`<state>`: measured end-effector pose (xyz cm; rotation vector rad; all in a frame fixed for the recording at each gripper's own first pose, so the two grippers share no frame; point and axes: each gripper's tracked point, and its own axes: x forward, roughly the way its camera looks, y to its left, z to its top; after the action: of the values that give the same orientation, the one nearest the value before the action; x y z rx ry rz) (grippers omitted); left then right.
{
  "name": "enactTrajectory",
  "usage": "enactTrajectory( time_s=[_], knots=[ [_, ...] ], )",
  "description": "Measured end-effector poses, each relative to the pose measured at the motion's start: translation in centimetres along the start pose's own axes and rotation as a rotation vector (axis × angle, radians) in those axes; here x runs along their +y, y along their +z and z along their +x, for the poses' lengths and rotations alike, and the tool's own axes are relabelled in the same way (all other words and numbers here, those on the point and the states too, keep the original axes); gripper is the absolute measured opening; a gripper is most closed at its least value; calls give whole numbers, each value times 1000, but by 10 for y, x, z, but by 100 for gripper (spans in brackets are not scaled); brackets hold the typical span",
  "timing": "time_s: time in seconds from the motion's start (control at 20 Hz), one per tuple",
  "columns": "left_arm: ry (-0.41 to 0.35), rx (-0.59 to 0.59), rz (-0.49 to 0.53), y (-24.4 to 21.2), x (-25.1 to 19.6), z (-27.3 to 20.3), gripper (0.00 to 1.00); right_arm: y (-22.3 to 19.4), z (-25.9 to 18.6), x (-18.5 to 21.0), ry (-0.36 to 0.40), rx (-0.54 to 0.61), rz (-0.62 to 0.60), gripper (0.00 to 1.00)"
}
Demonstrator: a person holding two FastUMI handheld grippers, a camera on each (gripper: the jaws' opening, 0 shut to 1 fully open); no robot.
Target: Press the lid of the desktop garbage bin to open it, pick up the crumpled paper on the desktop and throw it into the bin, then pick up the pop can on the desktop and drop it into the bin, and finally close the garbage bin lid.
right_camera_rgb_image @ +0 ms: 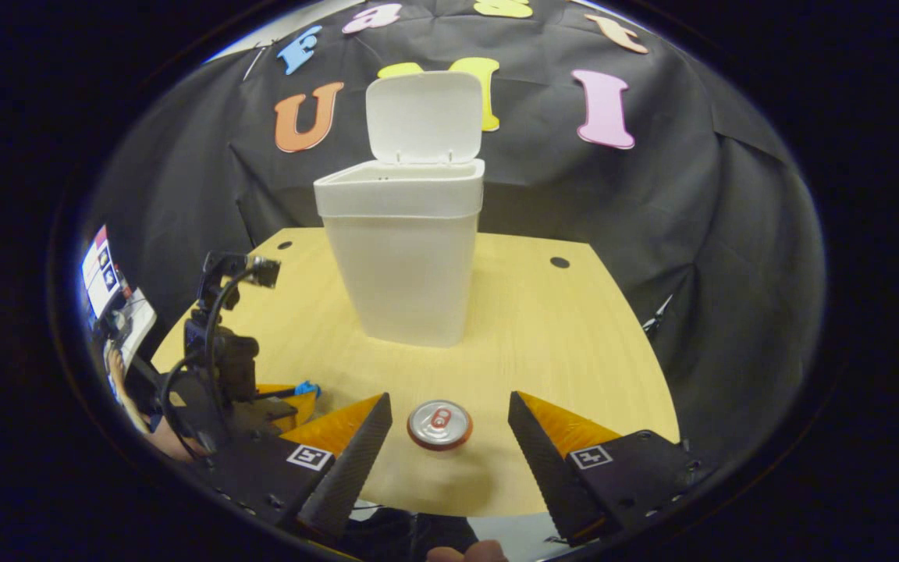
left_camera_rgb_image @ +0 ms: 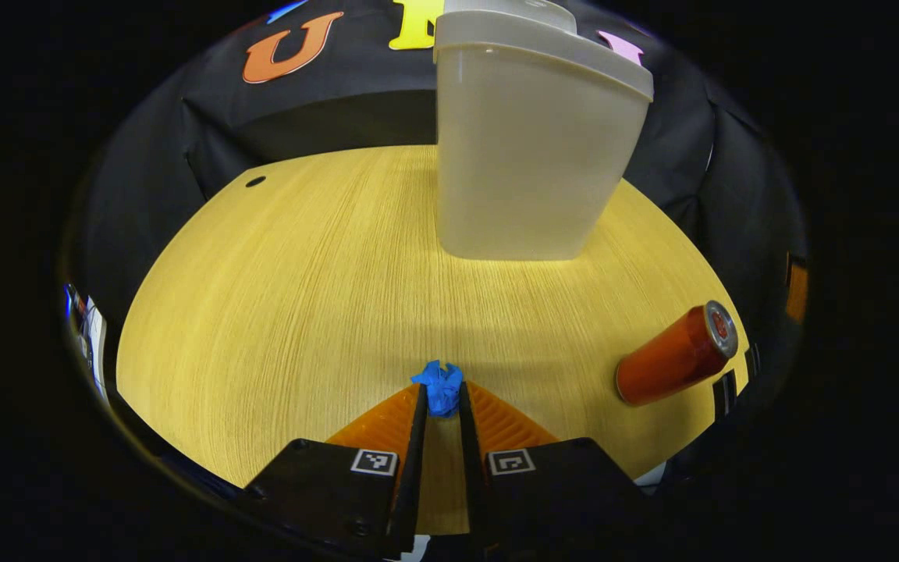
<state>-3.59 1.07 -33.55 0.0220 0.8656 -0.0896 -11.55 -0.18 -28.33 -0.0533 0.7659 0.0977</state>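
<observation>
Wooden table (left_camera_rgb_image: 278, 297): crumpled paper (left_camera_rgb_image: 439, 388) pinched between the left jaws.

Matt plastic bin (right_camera_rgb_image: 403, 257), wood-grain table (left_camera_rgb_image: 301, 312)

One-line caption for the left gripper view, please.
Left tool shut on blue crumpled paper on the desktop, open-lidded bin ahead, pop can standing right.

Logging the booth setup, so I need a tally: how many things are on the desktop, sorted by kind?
Garbage bin, lid up: 1
Crumpled blue paper, gripped by the left tongs: 1
Pop can, between the open right tongs: 1
Total: 3
</observation>
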Motion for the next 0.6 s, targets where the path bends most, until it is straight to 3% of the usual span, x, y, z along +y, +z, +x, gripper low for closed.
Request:
enactTrajectory(
  time_s=[0.2, 0.3, 0.6],
  knots=[
    [-26, -58, -6, 61, -9, -20, 28, -18, 16, 2, -12, 40, 18, 94],
    [-25, -97, -13, 59, -13, -9, 28, -29, 23, 4, -14, 63, 20, 94],
    [-15, -227, -20, 118, 0, -53, 28, -58, 41, 4, -21, 136, 30, 95]
  ],
)
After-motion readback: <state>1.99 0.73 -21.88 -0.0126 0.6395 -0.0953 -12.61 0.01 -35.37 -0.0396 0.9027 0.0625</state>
